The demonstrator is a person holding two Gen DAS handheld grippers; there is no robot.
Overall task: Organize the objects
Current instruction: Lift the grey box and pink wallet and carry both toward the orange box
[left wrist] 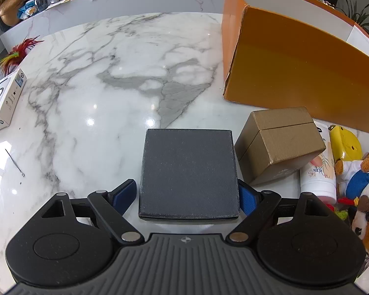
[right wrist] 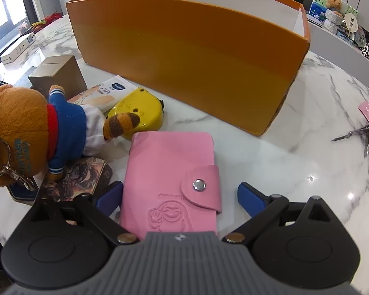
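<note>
A dark grey square box (left wrist: 188, 174) lies on the marble table between the fingers of my left gripper (left wrist: 188, 194). The jaws are open around it; the left finger stands a little apart from its side. A pink snap card wallet (right wrist: 169, 179) lies on the table between the open fingers of my right gripper (right wrist: 179, 196), with gaps on both sides. The big orange box (right wrist: 184, 61) with a white inside stands open behind it, and it also shows in the left wrist view (left wrist: 295, 73).
Left of the wallet lie a teddy bear keychain (right wrist: 37, 132), a yellow tape measure (right wrist: 140, 115), a tan box (right wrist: 59, 76), a lotion tube (right wrist: 103, 95) and a printed hexagonal box (right wrist: 78, 179). A white carton (left wrist: 2, 103) lies far left. Small clippers (right wrist: 354, 135) lie right.
</note>
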